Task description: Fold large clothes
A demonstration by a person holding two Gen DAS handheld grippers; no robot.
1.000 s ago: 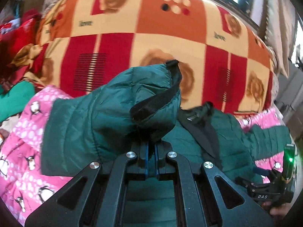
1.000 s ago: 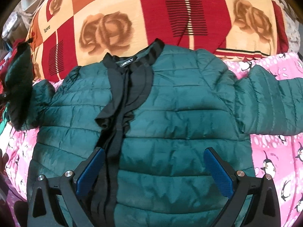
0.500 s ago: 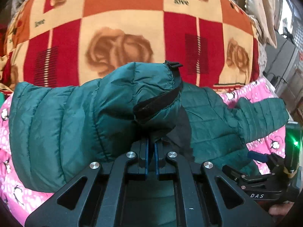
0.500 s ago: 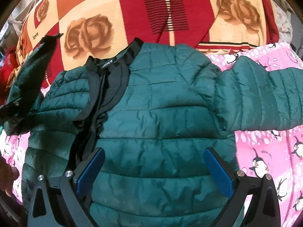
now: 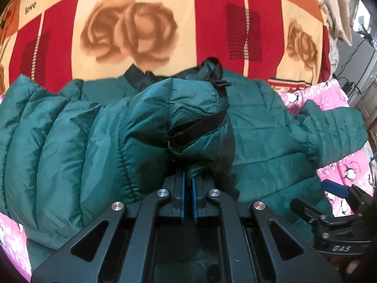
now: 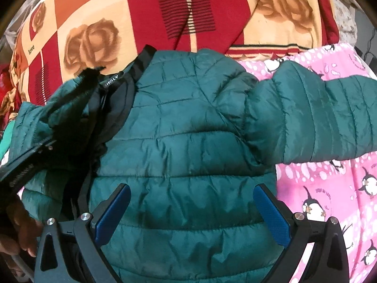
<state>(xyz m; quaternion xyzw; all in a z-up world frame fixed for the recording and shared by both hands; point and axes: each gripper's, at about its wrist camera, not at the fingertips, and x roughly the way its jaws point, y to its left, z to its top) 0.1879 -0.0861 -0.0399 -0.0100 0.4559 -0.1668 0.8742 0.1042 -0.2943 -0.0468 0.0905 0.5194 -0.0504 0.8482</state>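
Observation:
A dark green quilted puffer jacket [image 6: 188, 129] lies front up on the bed, black collar [image 6: 132, 75] toward the blanket. My left gripper [image 5: 187, 176] is shut on the jacket's left sleeve [image 5: 141, 122] near its black-trimmed cuff [image 5: 198, 122] and holds it over the jacket's body. The other sleeve [image 6: 318, 118] stretches out to the right over the pink sheet. My right gripper [image 6: 192, 202] is open and empty, hovering above the jacket's lower body; it also shows in the left wrist view [image 5: 334, 188].
A red, orange and cream rose-print blanket [image 6: 188, 11] covers the far side of the bed. A pink penguin-print sheet [image 6: 341, 200] lies under the jacket. Cables and furniture [image 5: 362, 47] stand at the far right.
My left gripper has carried the sleeve rightward over the jacket's chest. The right gripper has stayed open over the lower body, shifting slightly.

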